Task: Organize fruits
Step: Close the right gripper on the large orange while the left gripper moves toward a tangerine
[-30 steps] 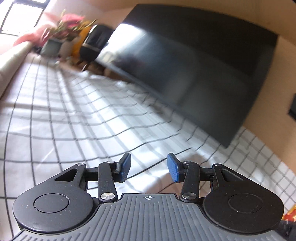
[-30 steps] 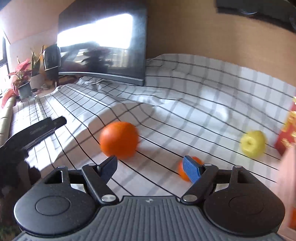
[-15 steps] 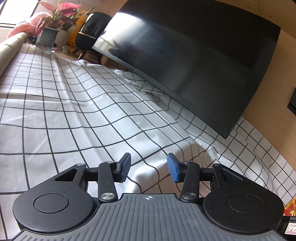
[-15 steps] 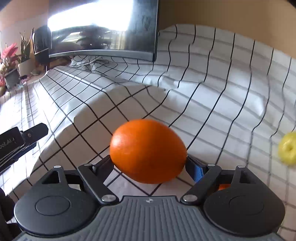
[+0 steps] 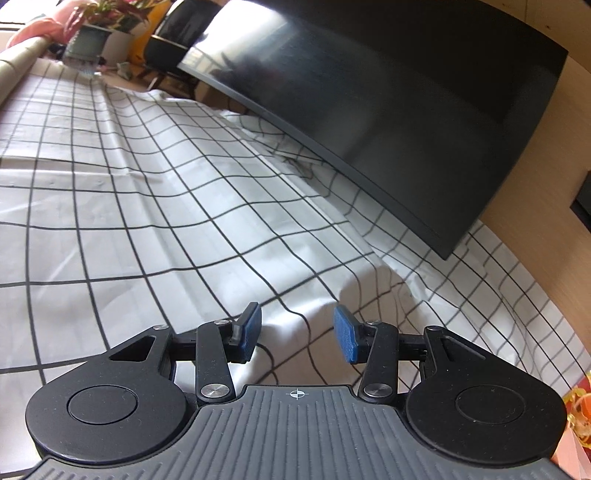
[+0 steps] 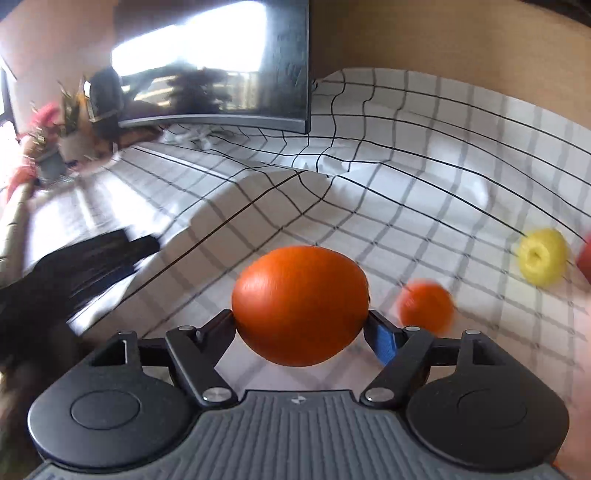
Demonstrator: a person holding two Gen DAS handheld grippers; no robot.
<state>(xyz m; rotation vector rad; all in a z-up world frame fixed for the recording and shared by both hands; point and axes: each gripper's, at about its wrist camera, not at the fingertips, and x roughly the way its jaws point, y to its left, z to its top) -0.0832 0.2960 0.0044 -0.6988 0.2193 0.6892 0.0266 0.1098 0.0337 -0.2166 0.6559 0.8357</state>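
So 2 oranges here: the right gripper (image 6: 301, 325) just closed its jaws onto the big orange (image 6: 300, 304), lifted off the tabletop (image 6: 424, 206). The small orange (image 6: 426, 308) and 1 yellow apple (image 6: 542, 256) sit on the checked cloth. Left gripper (image 5: 297, 334) is half-open, holding nothing.

- A white cloth with a black grid (image 5: 155, 206) covers the table, rumpled in places.
- A dark curved monitor (image 5: 388, 110) stands before a tan wall (image 6: 443, 40).
- A potted plant (image 5: 92, 33) sits far off in bright daylight.
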